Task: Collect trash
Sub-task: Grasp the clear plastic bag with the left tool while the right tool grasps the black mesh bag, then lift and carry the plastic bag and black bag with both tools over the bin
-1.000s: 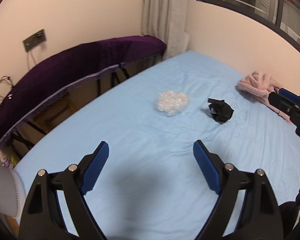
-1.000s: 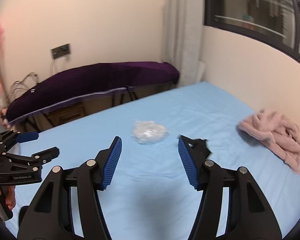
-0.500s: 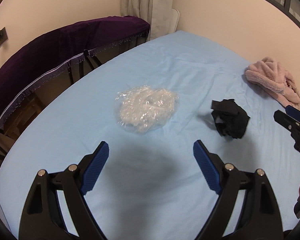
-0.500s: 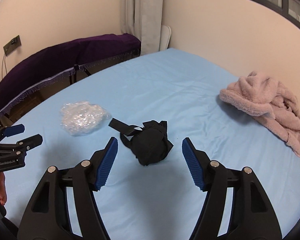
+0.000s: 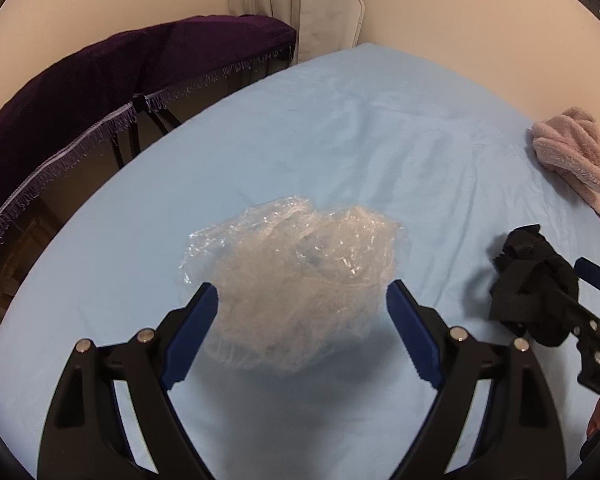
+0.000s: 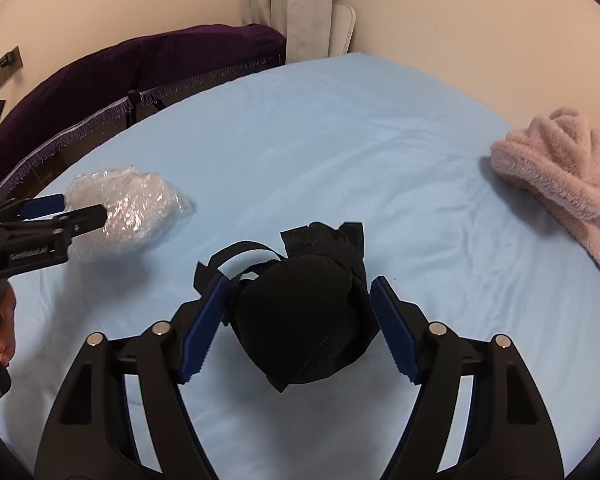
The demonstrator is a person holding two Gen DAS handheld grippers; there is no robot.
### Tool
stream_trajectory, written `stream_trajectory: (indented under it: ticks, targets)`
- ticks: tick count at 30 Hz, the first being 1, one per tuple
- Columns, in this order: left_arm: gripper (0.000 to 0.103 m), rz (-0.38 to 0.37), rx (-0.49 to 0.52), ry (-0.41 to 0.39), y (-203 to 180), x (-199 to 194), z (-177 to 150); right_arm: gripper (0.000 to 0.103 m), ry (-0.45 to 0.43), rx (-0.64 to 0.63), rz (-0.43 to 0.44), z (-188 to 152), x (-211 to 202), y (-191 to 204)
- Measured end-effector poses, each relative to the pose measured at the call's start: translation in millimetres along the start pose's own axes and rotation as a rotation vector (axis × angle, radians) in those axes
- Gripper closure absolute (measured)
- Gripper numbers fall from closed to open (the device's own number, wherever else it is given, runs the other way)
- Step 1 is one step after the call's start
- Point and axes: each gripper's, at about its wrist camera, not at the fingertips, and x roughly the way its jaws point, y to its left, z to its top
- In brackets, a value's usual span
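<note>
Two handheld grippers hang over a bed covered in a light blue sheet (image 5: 340, 128). In the left wrist view, the left gripper (image 5: 302, 312) fills the lower half of the frame with its blue-padded jaws spread wide. A crumpled ball of clear plastic wrap (image 5: 296, 276) lies on the sheet at the centre of the frame, its near part between the two pads, neither of which presses on it. In the right wrist view, the right gripper (image 6: 298, 308) sits at the bottom centre; its jaws have just been opening and stand wide. A wad of black fabric (image 6: 304, 320) with a loose strap lies between them. The left pad is right at the strap end; the right pad stands clear, so nothing is gripped. The plastic wrap shows again at the middle left of this view, with the left gripper's tips against it. A pink fluffy cloth (image 6: 560, 188) lies at the right edge, well apart from both pieces of trash. A dark purple fringed cover (image 5: 100, 80) runs along the upper left.
</note>
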Motion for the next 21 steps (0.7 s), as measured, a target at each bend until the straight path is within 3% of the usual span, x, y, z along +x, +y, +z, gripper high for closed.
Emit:
stream_trajectory:
  ticks: [4, 6, 7, 11, 13, 21]
  targets:
    - [0.017, -0.023, 0.001, 0.025, -1.9, 19.3, -5.7, 0.030, 0.007, -0.013, -0.017, -2.9, 6.6, 5.0]
    - [0.024, -0.035, -0.003, 0.025, -3.0, 23.4, -10.2, 0.030, 0.015, -0.015, -0.022, -5.3, 9.3, 7.1]
    - [0.040, -0.040, -0.004, 0.031, -3.6, 25.3, -12.6, 0.031, 0.016, -0.019, -0.028, -6.4, 10.1, 8.0]
    - [0.068, -0.040, 0.001, 0.044, -2.9, 25.2, -16.2, 0.047, 0.014, -0.044, -0.041, -8.4, 8.1, 11.6]
    - [0.074, -0.057, -0.005, 0.046, -1.6, 19.4, -16.4, 0.050, 0.009, -0.047, -0.037, -8.7, 3.4, 11.5]
    - [0.078, -0.100, 0.000, 0.028, -5.9, -27.0, -29.8, 0.052, -0.029, -0.056, -0.003, -8.3, -35.2, 21.0]
